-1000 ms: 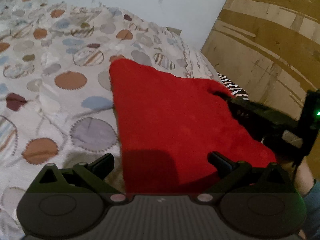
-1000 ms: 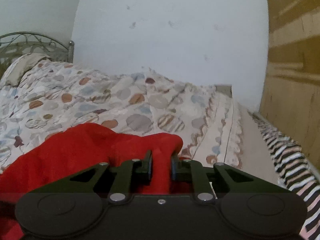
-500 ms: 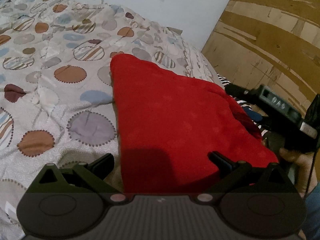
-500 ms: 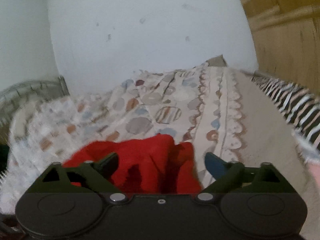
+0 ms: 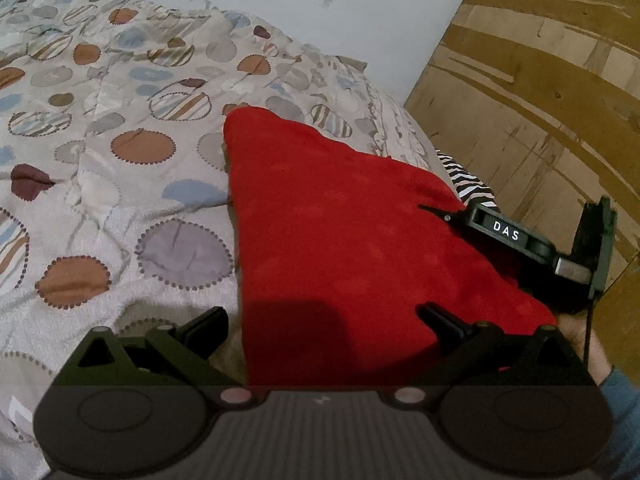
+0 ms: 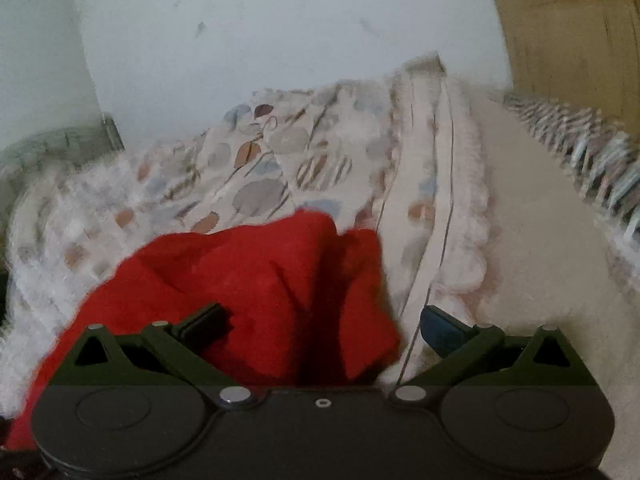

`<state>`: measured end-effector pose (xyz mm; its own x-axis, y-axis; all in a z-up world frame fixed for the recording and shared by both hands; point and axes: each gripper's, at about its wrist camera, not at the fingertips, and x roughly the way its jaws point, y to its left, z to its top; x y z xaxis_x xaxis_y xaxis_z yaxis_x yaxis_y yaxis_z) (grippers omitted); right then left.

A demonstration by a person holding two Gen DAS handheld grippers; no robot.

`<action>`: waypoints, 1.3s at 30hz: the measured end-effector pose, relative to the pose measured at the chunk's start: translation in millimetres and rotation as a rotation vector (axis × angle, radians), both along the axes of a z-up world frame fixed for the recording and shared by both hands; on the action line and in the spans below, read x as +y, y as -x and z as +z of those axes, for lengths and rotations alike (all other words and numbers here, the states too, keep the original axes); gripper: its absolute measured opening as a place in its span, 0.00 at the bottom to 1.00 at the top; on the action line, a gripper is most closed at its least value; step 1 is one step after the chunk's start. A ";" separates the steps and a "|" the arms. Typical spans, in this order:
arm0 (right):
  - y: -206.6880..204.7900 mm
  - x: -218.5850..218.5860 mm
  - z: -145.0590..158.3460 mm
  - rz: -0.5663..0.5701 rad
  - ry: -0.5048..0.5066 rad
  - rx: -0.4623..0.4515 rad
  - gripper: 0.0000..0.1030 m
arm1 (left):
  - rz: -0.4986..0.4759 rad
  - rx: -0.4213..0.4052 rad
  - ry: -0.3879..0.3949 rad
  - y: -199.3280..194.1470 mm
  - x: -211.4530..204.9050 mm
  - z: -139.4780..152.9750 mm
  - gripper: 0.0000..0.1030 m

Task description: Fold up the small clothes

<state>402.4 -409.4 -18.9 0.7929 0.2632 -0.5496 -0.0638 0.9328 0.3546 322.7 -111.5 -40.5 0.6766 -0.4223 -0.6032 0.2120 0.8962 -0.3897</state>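
Both pairs of fingers stand wide apart and hold nothing. On the right gripper (image 6: 322, 322) they have just been opening, and a bunched corner of the red cloth (image 5: 360, 236) lies loose between them, touched by neither. The left gripper (image 5: 322, 326) hovers over the cloth's near edge. From there the cloth spreads flat as a wedge, its long axis running away toward a far point, with the right gripper at its right-hand corner. It lies on a bed under a quilt (image 5: 120, 152) printed with circles. A pale wall and wooden panel stand behind.

Both tongs (image 5: 322, 320) (image 6: 324, 320) apparently wide apart
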 end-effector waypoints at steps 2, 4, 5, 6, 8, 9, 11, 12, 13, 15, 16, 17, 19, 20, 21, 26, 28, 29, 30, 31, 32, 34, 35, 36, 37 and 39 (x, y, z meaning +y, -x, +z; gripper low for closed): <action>6.5 -4.2 -7.9 -0.008 -0.041 -0.024 0.99 | 0.000 0.002 0.004 0.1 0.3 -0.7 1.00; 12.2 -1.7 -9.6 -0.008 -0.017 -0.054 0.99 | 0.003 0.003 0.007 0.1 1.0 -1.1 1.00; 14.3 -1.0 -10.7 -0.007 -0.012 -0.064 0.99 | 0.003 0.004 0.009 0.4 1.1 -1.1 1.00; 14.3 -1.8 -11.7 -0.007 -0.015 -0.068 0.99 | 0.002 0.003 0.008 0.5 0.9 -1.1 1.00; 13.6 -4.9 -13.0 -0.005 -0.033 -0.070 0.99 | -0.001 0.004 0.007 0.3 0.8 -1.0 1.00; 13.9 -5.9 -13.7 -0.005 -0.038 -0.072 0.99 | 0.000 0.005 0.008 0.5 0.7 -1.3 1.00; 13.3 -6.2 -13.4 -0.004 -0.039 -0.074 0.99 | -0.001 0.008 0.011 0.7 0.9 -1.5 1.00; 13.8 -6.2 -13.1 -0.004 -0.039 -0.073 1.00 | -0.001 0.008 0.011 1.1 0.8 -1.6 1.00; 14.0 -6.2 -13.3 -0.004 -0.040 -0.075 1.00 | 0.000 0.007 0.010 1.0 0.8 -1.4 1.00; 13.5 -6.2 -13.3 -0.004 -0.041 -0.077 1.00 | 0.000 0.006 0.009 0.9 0.8 -1.4 1.00; 13.7 -6.5 -13.5 -0.004 -0.042 -0.078 1.00 | 0.000 0.006 0.009 0.9 0.9 -1.4 1.00; 13.5 -5.7 -13.4 -0.004 -0.042 -0.079 1.00 | -0.001 0.007 0.010 0.8 1.1 -1.3 1.00; 13.7 -5.9 -13.5 -0.004 -0.042 -0.079 1.00 | -0.002 0.007 0.010 0.7 1.1 -1.3 1.00; 13.8 -6.0 -13.6 -0.004 -0.042 -0.079 1.00 | -0.002 0.007 0.010 0.7 1.0 -1.3 1.00; 13.6 -5.9 -13.5 -0.004 -0.042 -0.079 1.00 | -0.002 0.006 0.010 0.9 0.8 -1.4 1.00; 14.7 -6.6 -13.2 -0.004 -0.044 -0.080 1.00 | -0.001 0.006 0.010 0.9 0.6 -0.9 1.00; 14.8 -6.6 -13.3 -0.004 -0.045 -0.080 1.00 | -0.004 0.002 0.008 0.8 1.5 2.8 1.00; 15.0 -6.6 -13.4 -0.003 -0.046 -0.081 1.00 | -0.010 0.000 0.003 0.4 2.7 5.8 1.00; 15.3 -6.0 -12.8 -0.003 -0.046 -0.082 1.00 | -0.015 -0.002 -0.001 -0.2 4.2 10.2 1.00; 15.5 -5.9 -12.9 -0.003 -0.048 -0.083 1.00 | -0.022 -0.009 -0.002 -0.3 6.5 14.6 0.99; 15.5 -5.8 -12.7 -0.002 -0.049 -0.084 1.00 | -0.027 -0.024 0.002 0.5 10.5 20.2 0.99; 15.8 -5.6 -12.7 0.000 -0.049 -0.086 1.00 | -0.022 -0.064 0.028 3.6 19.4 28.2 1.00; 15.7 -5.6 -12.8 0.000 -0.050 -0.087 1.00 | -0.015 -0.085 0.047 4.5 25.0 30.9 1.00; 15.9 -6.3 -13.1 0.001 -0.051 -0.088 1.00 | -0.001 -0.099 0.064 3.8 30.2 32.3 1.00; 15.9 -6.1 -13.3 0.001 -0.053 -0.089 1.00 | 0.016 -0.100 0.070 0.7 34.2 32.2 1.00; 16.4 -6.1 -14.0 0.001 -0.056 -0.091 1.00 | 0.034 -0.062 0.044 -12.6 37.0 28.1 1.00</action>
